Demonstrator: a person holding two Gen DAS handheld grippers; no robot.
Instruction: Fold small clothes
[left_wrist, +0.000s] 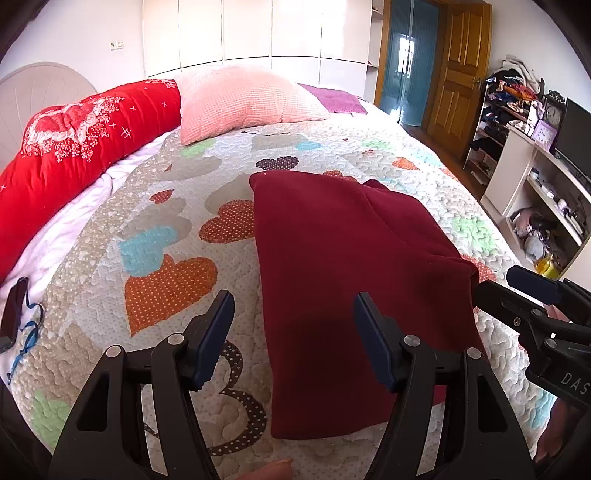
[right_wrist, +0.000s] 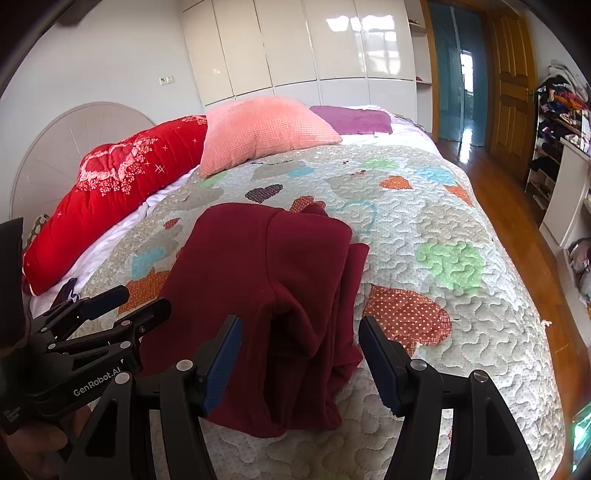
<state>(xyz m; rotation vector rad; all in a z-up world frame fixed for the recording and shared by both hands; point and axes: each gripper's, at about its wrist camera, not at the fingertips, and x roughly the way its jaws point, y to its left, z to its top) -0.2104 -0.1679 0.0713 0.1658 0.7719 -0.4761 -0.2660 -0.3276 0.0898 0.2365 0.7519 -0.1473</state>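
Left claw (left_wrist: 293, 334): your jaws stand wide apart, gripping nothing, at the lower centre of the left wrist view. The near end of the garment shows between the blue pads; whether they touch it cannot be told.

Right claw (right_wrist: 300, 356): your jaws are likewise spread and empty, lower centre of the right wrist view, poised over the garment's bunched right edge. In the left wrist view this claw enters from the right edge of the frame, just beside the garment's right corner.

Dark red garment (left_wrist: 343, 280): folded into a rough rectangle, lying flat on the quilt in the middle of both frames. Left edge straight; right side layered, with loose folds and a pocket-like opening (right_wrist: 291, 332) seen in the right wrist view.

Heart-patterned quilt (left_wrist: 166, 280): covers the bed, fills the centre of each frame.

Pink pillow (left_wrist: 243, 98): upper centre, on the far end of the bed.

Red floral duvet (left_wrist: 85, 147): rolled along the upper left, beside the pillow.

Purple cloth (right_wrist: 351, 118): flat, just right of the pillow.

White wardrobe (right_wrist: 295, 44): top centre, behind the bed.

Wooden door (left_wrist: 461, 74): upper right.

Shelves of clothes (left_wrist: 502, 107): right edge.
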